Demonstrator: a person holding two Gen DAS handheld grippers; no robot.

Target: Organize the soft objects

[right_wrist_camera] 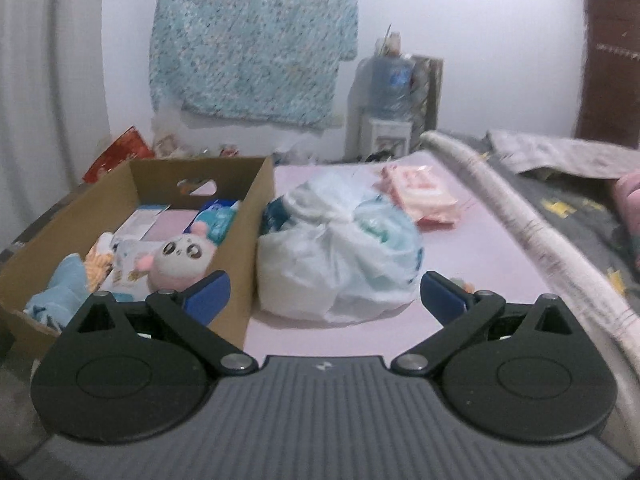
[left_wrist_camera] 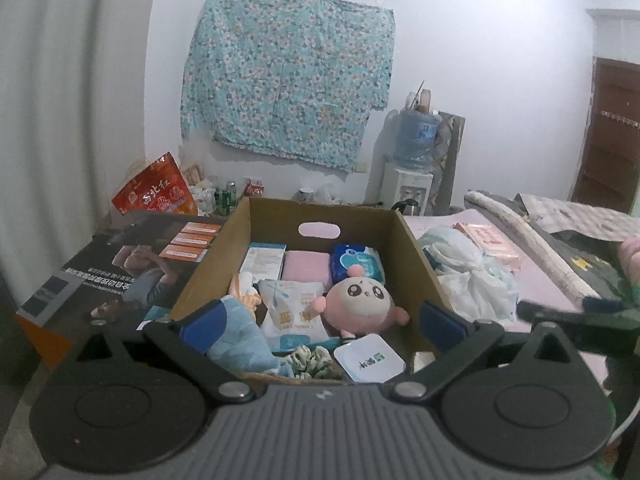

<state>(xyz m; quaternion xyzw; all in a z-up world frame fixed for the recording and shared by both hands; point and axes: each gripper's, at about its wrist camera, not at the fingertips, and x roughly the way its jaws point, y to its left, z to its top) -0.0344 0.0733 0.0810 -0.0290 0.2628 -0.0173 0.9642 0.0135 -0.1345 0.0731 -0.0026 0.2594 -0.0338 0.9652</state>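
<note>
A cardboard box point(left_wrist_camera: 416, 256) stands on the pink bed sheet and holds a pink plush toy point(left_wrist_camera: 360, 300), a light blue cloth point(left_wrist_camera: 240, 340), a white snack packet point(left_wrist_camera: 294, 312), a blue wipes pack point(left_wrist_camera: 354, 262), a pink folded cloth point(left_wrist_camera: 306, 266) and a green scrunchie point(left_wrist_camera: 312, 358). My left gripper point(left_wrist_camera: 322, 324) is open and empty over the box's near edge. My right gripper point(right_wrist_camera: 324, 298) is open and empty just in front of a knotted white plastic bag point(right_wrist_camera: 340, 248), which lies right of the box point(right_wrist_camera: 256, 220). A pink wipes pack point(right_wrist_camera: 424, 192) lies behind the bag.
A rolled grey-white blanket point(right_wrist_camera: 532, 232) runs along the bed's right side, with dark bedding point(right_wrist_camera: 576, 208) beyond. A dark printed carton point(left_wrist_camera: 132, 264) lies left of the box. A red bag point(left_wrist_camera: 156, 192), cans and a water dispenser point(left_wrist_camera: 412, 152) stand by the far wall.
</note>
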